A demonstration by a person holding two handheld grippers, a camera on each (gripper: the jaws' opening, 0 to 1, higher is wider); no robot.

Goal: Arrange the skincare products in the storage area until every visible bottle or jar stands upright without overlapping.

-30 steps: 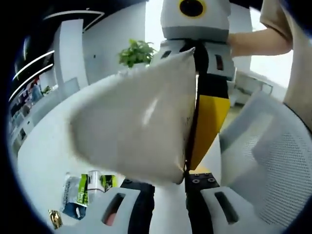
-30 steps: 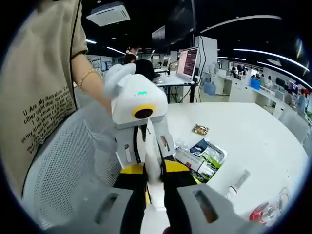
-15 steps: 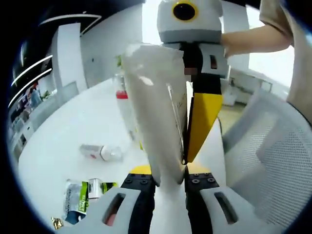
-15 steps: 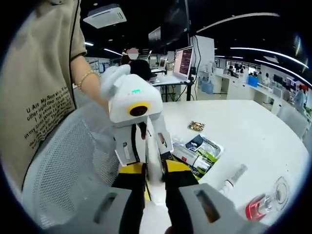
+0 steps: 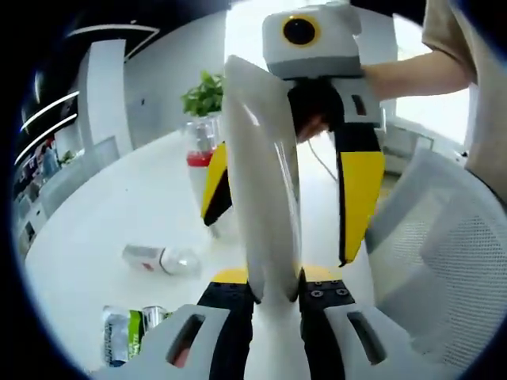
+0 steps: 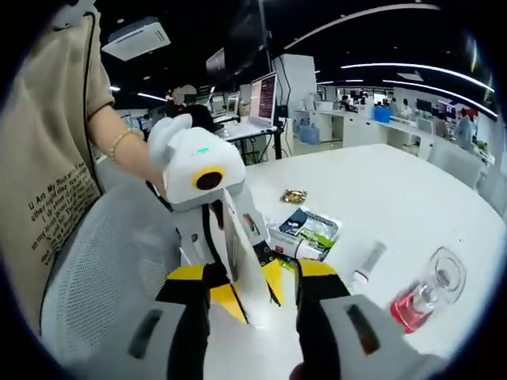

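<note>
A flat white pouch (image 5: 265, 174) stands edge-on between both grippers. My left gripper (image 5: 269, 289) is shut on its lower edge. In the left gripper view, my right gripper (image 5: 277, 237) comes down from above, its yellow jaws spread wide on either side of the pouch without touching it. The right gripper view has the right gripper (image 6: 253, 273) open, with the pouch (image 6: 242, 253) and the left gripper (image 6: 249, 289) between its jaws. A clear bottle (image 6: 424, 293) with red in it lies on the white table (image 6: 396, 198), as does a white tube (image 6: 366, 261).
Green and blue packets (image 6: 309, 229) and a small gold wrapper (image 6: 295, 195) lie mid-table. The lying bottle (image 5: 162, 257) and packets (image 5: 127, 332) also sit left of my jaws. A potted plant (image 5: 204, 93) stands behind. A mesh chair (image 5: 444, 261) is close by, and a person's arm (image 5: 412, 71).
My right gripper has opened and let go of the pouch; its yellow jaws now stand apart. The pouch has turned edge-on, held by the left gripper alone.
</note>
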